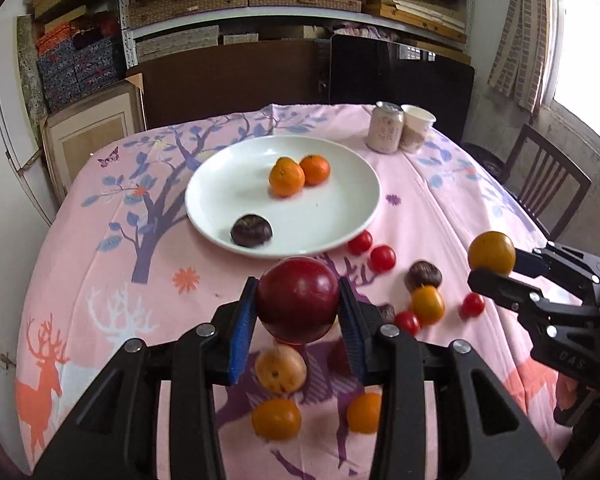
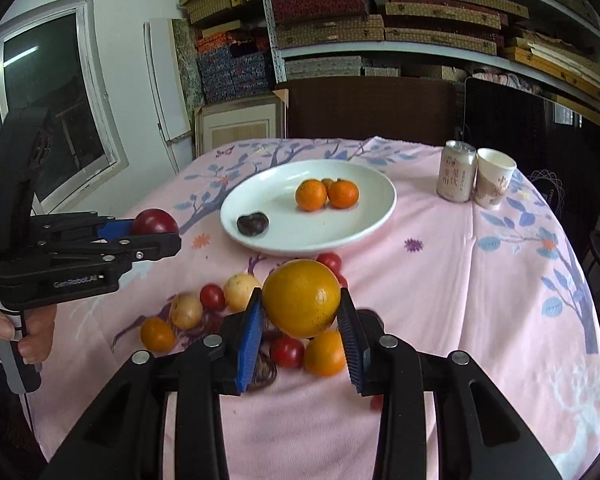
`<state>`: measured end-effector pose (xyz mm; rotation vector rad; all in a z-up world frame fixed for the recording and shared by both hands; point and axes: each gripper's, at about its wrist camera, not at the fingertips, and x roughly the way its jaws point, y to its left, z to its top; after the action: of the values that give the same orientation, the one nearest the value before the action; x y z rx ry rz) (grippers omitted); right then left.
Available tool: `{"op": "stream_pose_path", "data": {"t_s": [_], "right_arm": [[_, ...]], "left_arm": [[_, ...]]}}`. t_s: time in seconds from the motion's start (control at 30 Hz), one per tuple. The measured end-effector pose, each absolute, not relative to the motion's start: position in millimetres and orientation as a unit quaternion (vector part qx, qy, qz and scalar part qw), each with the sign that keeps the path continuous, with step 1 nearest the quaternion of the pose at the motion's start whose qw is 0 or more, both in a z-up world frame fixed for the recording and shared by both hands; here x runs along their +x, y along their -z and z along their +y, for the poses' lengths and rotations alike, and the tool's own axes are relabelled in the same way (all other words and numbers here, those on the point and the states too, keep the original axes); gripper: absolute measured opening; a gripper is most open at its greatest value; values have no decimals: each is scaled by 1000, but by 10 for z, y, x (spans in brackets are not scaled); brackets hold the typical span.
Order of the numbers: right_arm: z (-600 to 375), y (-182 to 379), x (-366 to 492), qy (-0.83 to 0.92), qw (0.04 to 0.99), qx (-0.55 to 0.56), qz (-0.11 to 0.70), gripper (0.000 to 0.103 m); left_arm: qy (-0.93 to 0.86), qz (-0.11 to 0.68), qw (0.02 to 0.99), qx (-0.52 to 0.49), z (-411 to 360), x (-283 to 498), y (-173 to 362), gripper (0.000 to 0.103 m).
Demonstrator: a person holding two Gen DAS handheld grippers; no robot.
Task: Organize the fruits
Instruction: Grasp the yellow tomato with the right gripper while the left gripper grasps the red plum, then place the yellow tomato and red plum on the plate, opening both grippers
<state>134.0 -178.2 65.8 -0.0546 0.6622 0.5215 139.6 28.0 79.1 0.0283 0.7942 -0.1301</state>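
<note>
My left gripper (image 1: 298, 304) is shut on a dark red apple (image 1: 298, 298) and holds it above the cloth, just short of the white plate (image 1: 220, 184). It also shows in the right wrist view (image 2: 156, 236) with the apple (image 2: 154, 221). My right gripper (image 2: 302, 312) is shut on a large orange (image 2: 302, 298), held above loose fruit; it shows in the left wrist view (image 1: 490, 266) with the orange (image 1: 492, 252). The plate (image 2: 360, 184) holds two mandarins (image 2: 326, 194) and a dark chestnut-like fruit (image 2: 253, 223).
Loose on the pink tablecloth (image 2: 460, 280) lie several cherry tomatoes (image 1: 382, 258), small oranges (image 1: 428, 304), yellowish fruits (image 2: 186, 310) and dark nuts (image 1: 423, 274). A can (image 2: 458, 176) and a paper cup (image 2: 494, 178) stand at the back right. A chair (image 1: 548, 184) stands beyond the table's right edge.
</note>
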Motion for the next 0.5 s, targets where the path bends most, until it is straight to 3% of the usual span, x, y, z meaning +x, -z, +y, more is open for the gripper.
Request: {"op": "stream_pose_path", "data": {"t_s": [0.17,0.5], "right_arm": [[-1512,-672,1780,-235,922,-32,308,37],[-1191,-296,2425,-235,898,-29,371,37]], "left_arm": [[31,384,923,-4,415,1935,-742,38],[-1,426,904,-39,683,2555,-296,38]]}}
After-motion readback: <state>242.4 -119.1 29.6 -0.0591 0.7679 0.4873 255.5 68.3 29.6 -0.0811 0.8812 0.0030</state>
